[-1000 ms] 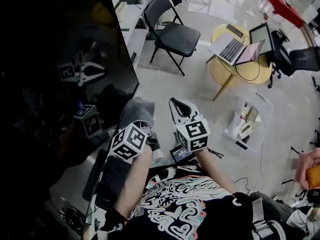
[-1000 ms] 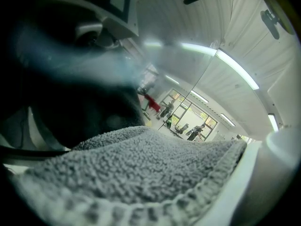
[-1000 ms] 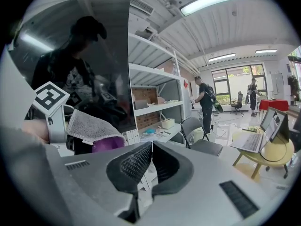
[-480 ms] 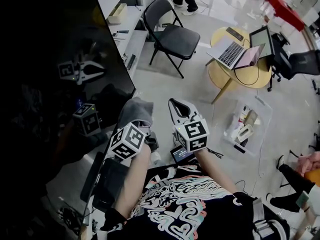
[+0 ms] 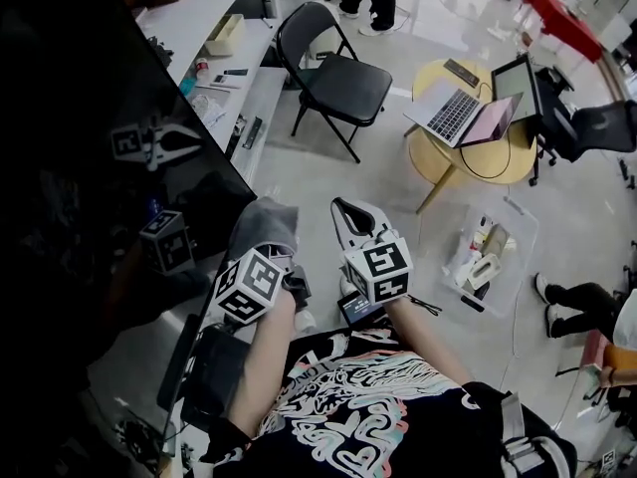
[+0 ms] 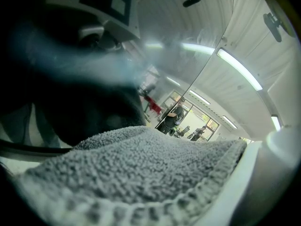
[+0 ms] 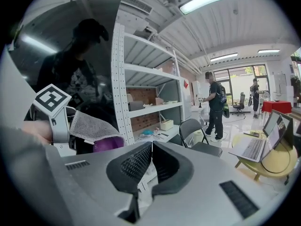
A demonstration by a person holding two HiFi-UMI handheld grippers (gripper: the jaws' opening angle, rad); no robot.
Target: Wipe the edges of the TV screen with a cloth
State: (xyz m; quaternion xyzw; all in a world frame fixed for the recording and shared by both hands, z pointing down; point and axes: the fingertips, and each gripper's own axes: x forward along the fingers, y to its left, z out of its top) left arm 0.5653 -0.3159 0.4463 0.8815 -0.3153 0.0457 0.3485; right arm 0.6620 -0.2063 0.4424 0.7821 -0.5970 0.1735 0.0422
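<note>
The big dark TV screen [image 5: 80, 167] fills the left of the head view and mirrors both grippers. A grey terry cloth [image 5: 263, 229] is draped over the jaws of my left gripper [image 5: 261, 242], right beside the screen's lower right edge. In the left gripper view the cloth [image 6: 141, 168] covers the jaws, with the glossy screen [image 6: 70, 79] close ahead. My right gripper [image 5: 350, 215] hovers to the right of the cloth, away from the screen. Its black pads meet at the tips [image 7: 150, 147] with nothing between them. The right gripper view also shows the cloth [image 7: 91, 125].
A black folding chair [image 5: 333, 78] stands behind the grippers, beside a white shelf bench [image 5: 214, 28]. Further right is a round yellow table [image 5: 438, 152] with laptops. A clear plastic bin [image 5: 488, 247] lies on the floor. Someone's legs [image 5: 587, 302] show at the right.
The view has swung, so the screen's edge now lies further left and more of the white bench shows. Both grippers and the cloth have shifted slightly left. A person's legs have come in at the right.
</note>
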